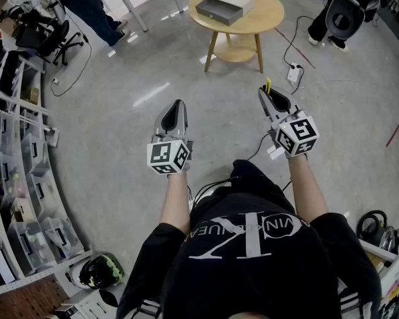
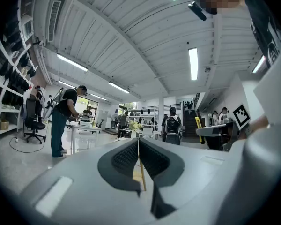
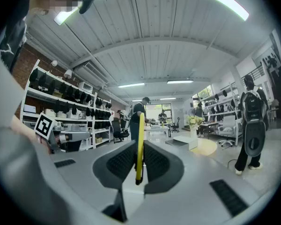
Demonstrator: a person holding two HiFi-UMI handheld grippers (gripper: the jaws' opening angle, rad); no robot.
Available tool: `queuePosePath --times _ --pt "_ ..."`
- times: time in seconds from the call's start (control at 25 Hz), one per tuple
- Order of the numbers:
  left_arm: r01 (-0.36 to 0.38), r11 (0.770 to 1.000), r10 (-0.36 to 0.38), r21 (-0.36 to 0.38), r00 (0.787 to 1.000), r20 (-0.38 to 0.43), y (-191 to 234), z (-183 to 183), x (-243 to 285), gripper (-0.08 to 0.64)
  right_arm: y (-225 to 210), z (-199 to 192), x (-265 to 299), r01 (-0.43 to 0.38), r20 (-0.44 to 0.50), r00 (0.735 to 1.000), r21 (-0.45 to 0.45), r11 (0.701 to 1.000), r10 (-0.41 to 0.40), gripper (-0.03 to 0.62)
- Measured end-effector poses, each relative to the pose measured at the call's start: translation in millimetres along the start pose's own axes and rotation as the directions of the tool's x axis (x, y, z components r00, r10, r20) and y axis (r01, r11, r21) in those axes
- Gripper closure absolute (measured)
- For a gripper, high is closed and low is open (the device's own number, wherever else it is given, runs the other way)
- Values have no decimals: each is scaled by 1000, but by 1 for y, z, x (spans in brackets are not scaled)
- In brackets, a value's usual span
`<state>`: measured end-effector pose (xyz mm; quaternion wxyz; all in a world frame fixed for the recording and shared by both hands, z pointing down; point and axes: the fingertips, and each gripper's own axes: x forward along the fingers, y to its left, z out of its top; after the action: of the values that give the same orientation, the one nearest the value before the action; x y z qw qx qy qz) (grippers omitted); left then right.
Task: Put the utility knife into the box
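While my right fingers [image 3: 160, 161] pinch the yellow utility knife [image 3: 139, 139], its end protruding past their tips, my left fingers [image 2: 123, 159] are pressed together.

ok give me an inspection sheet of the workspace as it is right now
surface: round table ahead, both grippers short of it
job's things: knife in the right hand-held gripper; box on the table
clutter: bins on shelves at left
grippers: left hand-held gripper shut, empty; right shut on the knife
cables: power strip with cable on the floor by the table
surroundings: chair and person far left
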<state>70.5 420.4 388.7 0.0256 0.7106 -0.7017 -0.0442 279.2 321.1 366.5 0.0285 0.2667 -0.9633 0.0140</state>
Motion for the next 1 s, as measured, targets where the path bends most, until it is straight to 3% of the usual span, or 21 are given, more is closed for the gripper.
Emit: queuePosePath --times 0.28,1.0 --pt "-31 998 32 59 999 -7 21 1 24 549 -14 -5 31 10 3 1000 3 1000 -10 535" --pt "-87 996 88 22 995 -49 84 -11 150 549 -103 -16 147 -16 -45 999 43 999 18 535"
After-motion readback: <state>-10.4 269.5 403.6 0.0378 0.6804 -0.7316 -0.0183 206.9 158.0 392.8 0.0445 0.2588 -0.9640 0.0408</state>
